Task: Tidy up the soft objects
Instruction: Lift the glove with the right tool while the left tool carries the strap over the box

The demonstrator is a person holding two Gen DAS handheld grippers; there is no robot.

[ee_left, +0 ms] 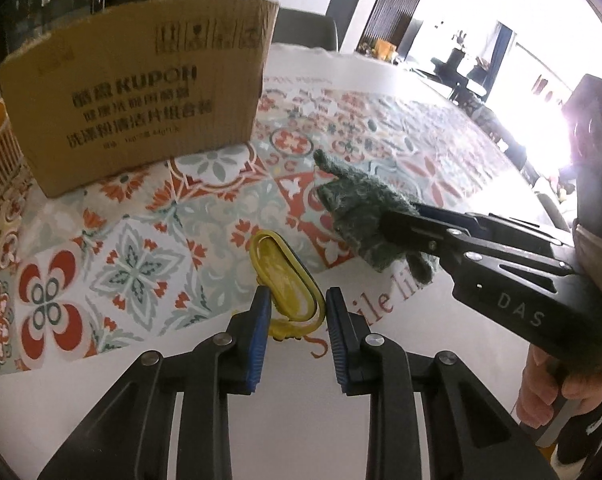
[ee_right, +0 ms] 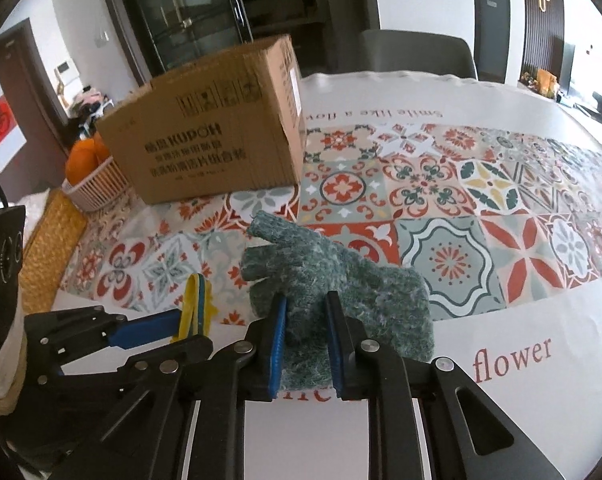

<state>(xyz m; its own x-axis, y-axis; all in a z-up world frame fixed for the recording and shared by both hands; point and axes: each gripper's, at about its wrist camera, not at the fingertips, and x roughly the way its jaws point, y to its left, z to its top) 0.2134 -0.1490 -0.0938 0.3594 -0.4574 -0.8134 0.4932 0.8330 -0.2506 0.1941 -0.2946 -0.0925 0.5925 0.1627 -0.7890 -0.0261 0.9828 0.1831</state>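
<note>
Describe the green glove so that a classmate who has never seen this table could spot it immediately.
On the tiled-pattern tablecloth, look in front of the cardboard box. The fuzzy green glove sits in the right gripper, one finger pointing boxward; its neighbour, the yellow item, is smooth.

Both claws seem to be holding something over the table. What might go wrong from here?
The right gripper pinches the green knitted glove only at one end, so the limp rest could snag on the rim of the cardboard box or slip free. The left gripper holds the yellow floppy item by its lower edge; it looks loosely caught and might drop. The two grippers are close together and could bump.
</note>
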